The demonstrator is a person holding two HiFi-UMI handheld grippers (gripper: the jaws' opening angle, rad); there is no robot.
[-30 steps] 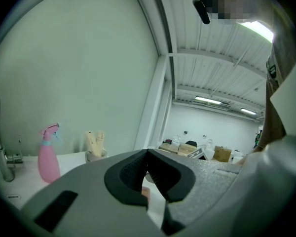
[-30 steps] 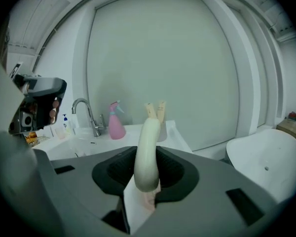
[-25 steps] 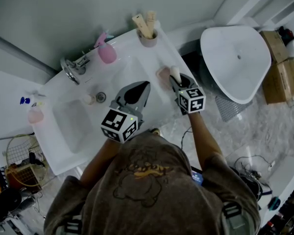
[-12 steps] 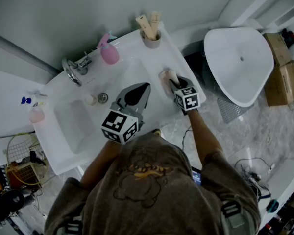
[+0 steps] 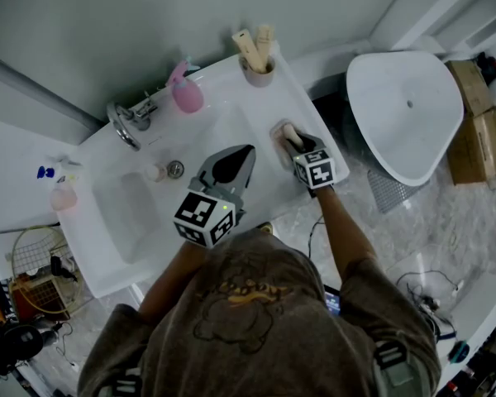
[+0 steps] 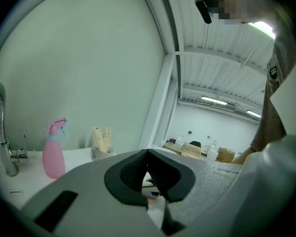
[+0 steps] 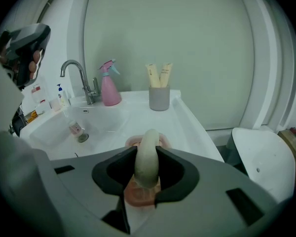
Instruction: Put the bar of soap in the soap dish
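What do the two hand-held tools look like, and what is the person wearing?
The left gripper and right gripper are grey shells with black ribbed pads. Each carries a white cube with black square markers. The person wears a brown short-sleeved T-shirt.

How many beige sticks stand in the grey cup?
2. The left stick and the right stick stand side by side in the cup. Shorter ones inside may be hidden.
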